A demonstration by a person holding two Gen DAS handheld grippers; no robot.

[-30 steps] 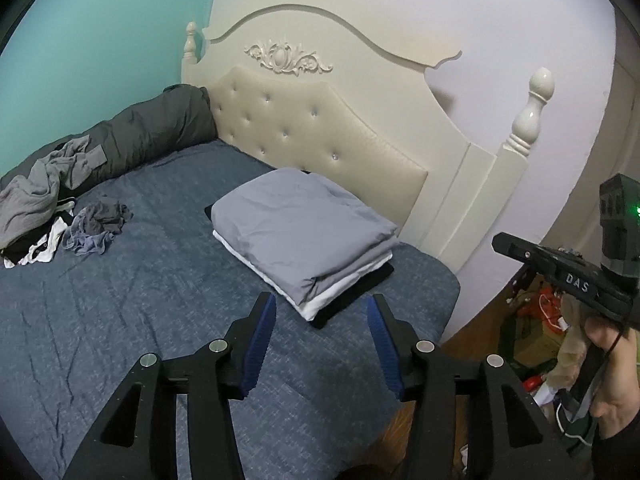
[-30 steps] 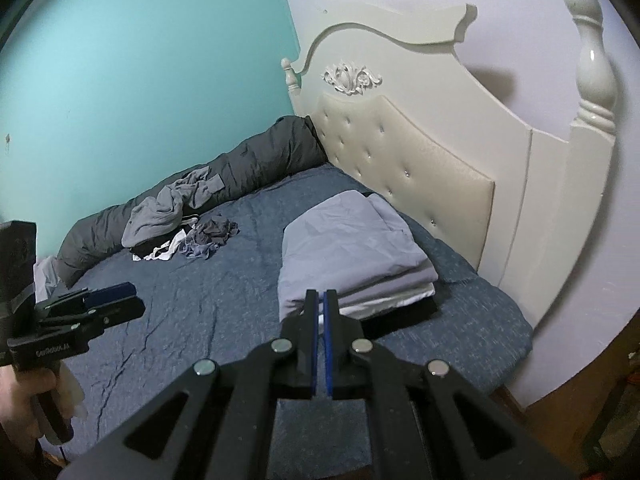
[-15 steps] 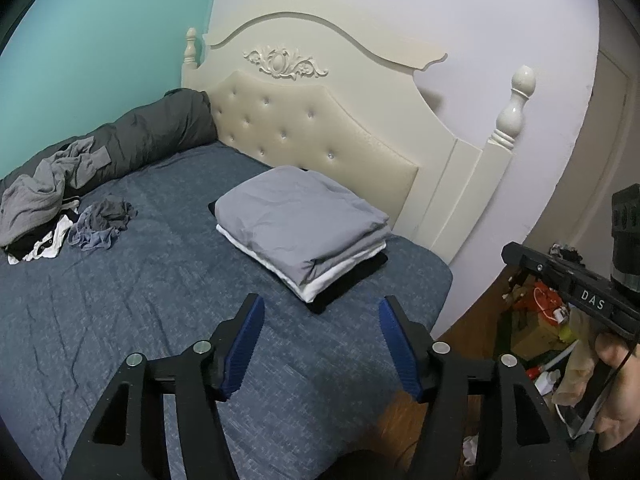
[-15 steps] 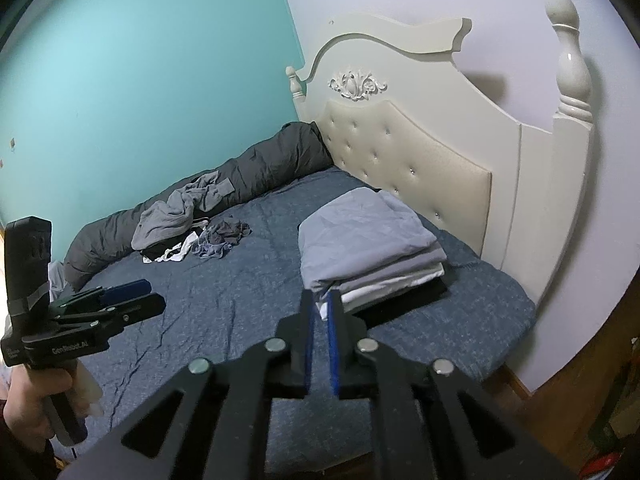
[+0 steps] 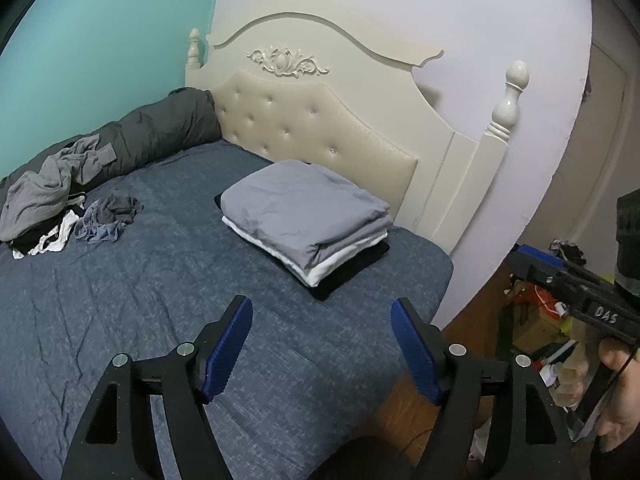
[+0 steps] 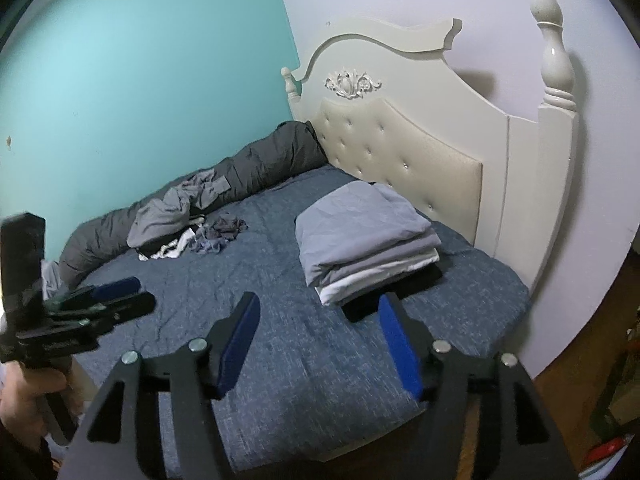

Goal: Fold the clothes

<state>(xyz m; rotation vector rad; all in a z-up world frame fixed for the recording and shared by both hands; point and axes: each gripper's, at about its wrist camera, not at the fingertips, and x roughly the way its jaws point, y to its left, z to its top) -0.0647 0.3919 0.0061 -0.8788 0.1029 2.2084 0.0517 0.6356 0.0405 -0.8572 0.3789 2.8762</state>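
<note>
A stack of folded clothes [image 5: 308, 216], grey on top of white and black, lies on the blue bed [image 5: 120, 300] near the headboard; it also shows in the right wrist view [image 6: 368, 240]. A heap of unfolded clothes [image 5: 56, 200] lies at the bed's far left, also seen in the right wrist view [image 6: 188, 220]. My left gripper [image 5: 322, 320] is open and empty above the bed's near edge. My right gripper [image 6: 318, 314] is open and empty, short of the stack. Each gripper shows in the other's view, the right one [image 5: 560, 280] and the left one [image 6: 108, 296].
A cream tufted headboard [image 5: 320, 128] with posts stands behind the stack. A dark grey rolled duvet [image 5: 160, 132] runs along the teal wall. Wooden floor and clutter [image 5: 536, 320] lie to the right of the bed.
My right gripper has opened from shut. My left gripper has opened wider. Both have drawn back from the folded stack, which stays in place.
</note>
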